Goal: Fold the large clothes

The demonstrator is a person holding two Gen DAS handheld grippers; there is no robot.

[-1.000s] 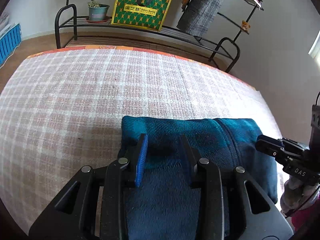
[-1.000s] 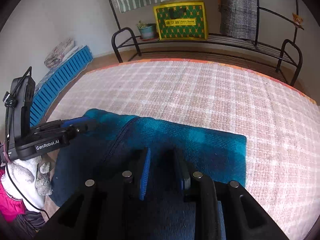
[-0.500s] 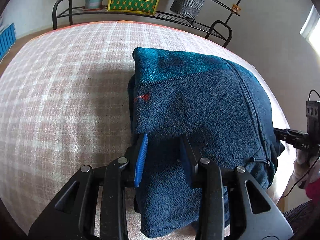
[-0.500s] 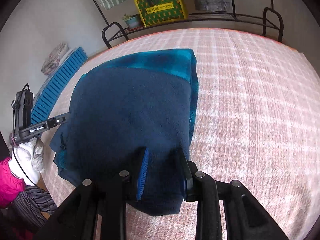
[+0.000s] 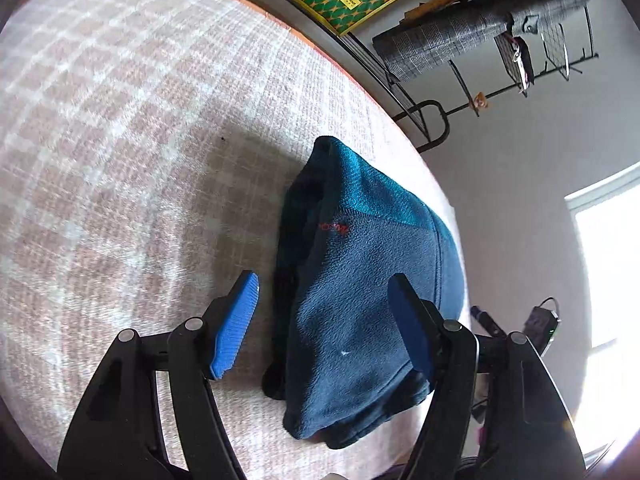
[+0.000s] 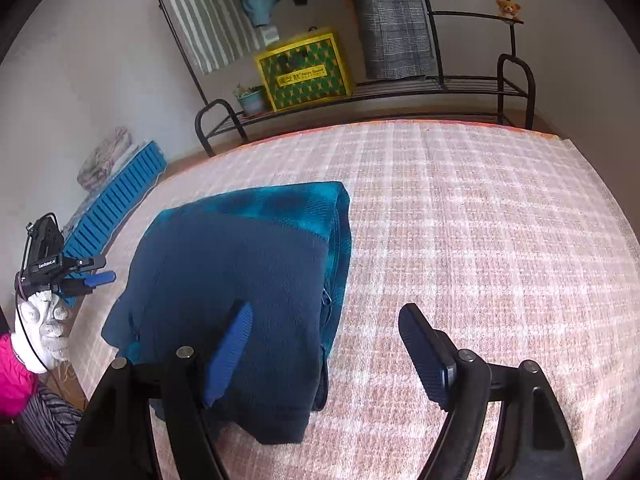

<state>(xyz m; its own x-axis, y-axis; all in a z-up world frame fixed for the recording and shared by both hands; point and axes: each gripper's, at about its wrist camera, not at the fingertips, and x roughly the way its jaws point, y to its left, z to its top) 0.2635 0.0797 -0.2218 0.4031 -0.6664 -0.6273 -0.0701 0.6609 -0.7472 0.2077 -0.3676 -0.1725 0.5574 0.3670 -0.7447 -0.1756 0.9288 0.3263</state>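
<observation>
A dark navy fleece jacket (image 6: 240,280) with a teal upper band is seen folded into a thick bundle near the left edge of the checked bed (image 6: 460,220). The left tool (image 5: 324,320) and right tool (image 6: 324,344) have just been opened; nothing is gripped

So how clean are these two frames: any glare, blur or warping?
Left wrist view: the window blows out white at right, the checked bedcover is softly blurred, and the fisheye bends the bed edge. Right wrist view: even light, sharp fleece jacket, and dark corners.
</observation>
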